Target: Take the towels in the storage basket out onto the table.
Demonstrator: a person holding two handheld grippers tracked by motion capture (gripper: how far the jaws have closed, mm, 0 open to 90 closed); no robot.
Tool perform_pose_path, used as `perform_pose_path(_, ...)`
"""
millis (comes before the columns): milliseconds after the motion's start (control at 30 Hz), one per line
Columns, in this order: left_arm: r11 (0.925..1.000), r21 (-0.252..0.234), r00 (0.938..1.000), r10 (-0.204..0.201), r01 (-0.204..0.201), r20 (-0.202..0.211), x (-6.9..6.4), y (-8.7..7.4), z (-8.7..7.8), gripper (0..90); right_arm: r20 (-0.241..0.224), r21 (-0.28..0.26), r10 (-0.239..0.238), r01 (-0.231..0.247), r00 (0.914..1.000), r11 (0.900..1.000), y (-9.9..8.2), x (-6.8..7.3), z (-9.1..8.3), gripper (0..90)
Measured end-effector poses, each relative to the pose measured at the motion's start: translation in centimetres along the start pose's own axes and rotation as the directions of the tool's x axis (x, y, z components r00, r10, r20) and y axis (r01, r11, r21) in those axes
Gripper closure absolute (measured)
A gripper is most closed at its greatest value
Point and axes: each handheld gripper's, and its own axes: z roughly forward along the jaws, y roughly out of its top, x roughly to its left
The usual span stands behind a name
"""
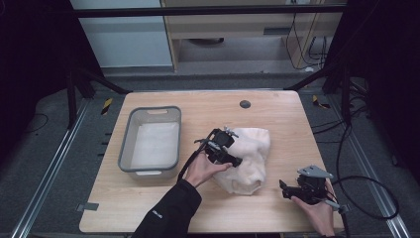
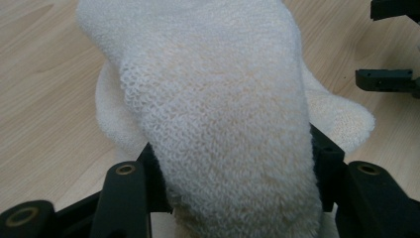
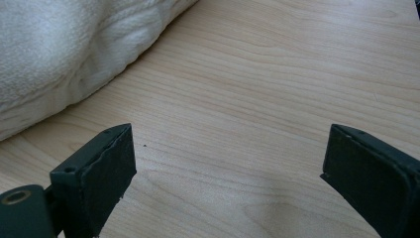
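A cream terry towel point(image 1: 250, 158) lies bunched on the wooden table point(image 1: 282, 119), right of centre. My left gripper point(image 1: 233, 157) reaches onto its left side. In the left gripper view a thick fold of the towel point(image 2: 218, 124) fills the gap between the two jaws and touches both pads, so my left gripper point(image 2: 233, 168) is shut on it. My right gripper point(image 1: 285, 189) rests near the front right corner, apart from the towel, and points left. Its jaws stand wide over bare wood in the right gripper view point(image 3: 228, 163), with the towel's edge point(image 3: 59, 49) at the upper left.
A grey plastic bin point(image 1: 128, 134) with a white lining stands on the left half of the table. A small black disc point(image 1: 244, 104) sits near the far edge. The right gripper's open jaws point(image 2: 391, 44) show at the top right of the left gripper view.
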Motion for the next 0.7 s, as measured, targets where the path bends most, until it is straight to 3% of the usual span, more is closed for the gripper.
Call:
perform_pose_path(133, 0.9999, 0.005, 0.9998, 0.013, -0.013, -0.013, 0.1, -0.5, 0.5, 39.5, 0.002, 0.0, 0.0, 0.0, 1.0, 1.0, 0.0, 0.0, 0.0, 6.1)
perform_pose_path(400, 0.9999, 0.015, 1.0, -0.004, 0.004, -0.007, 0.5, -1.5, 1.5, 31.1, 0.006, 0.0, -0.009, 0.009, 0.9999, 1.0, 0.0, 0.0, 0.1, 6.0)
perform_pose_path(700, 0.9999, 0.013, 0.9999, 0.006, -0.006, -0.009, 0.7, -2.3, 1.0, 20.0, 0.01, 0.001, -0.009, 0.009, 0.9999, 1.0, 0.0, 0.0, 0.1, 5.9)
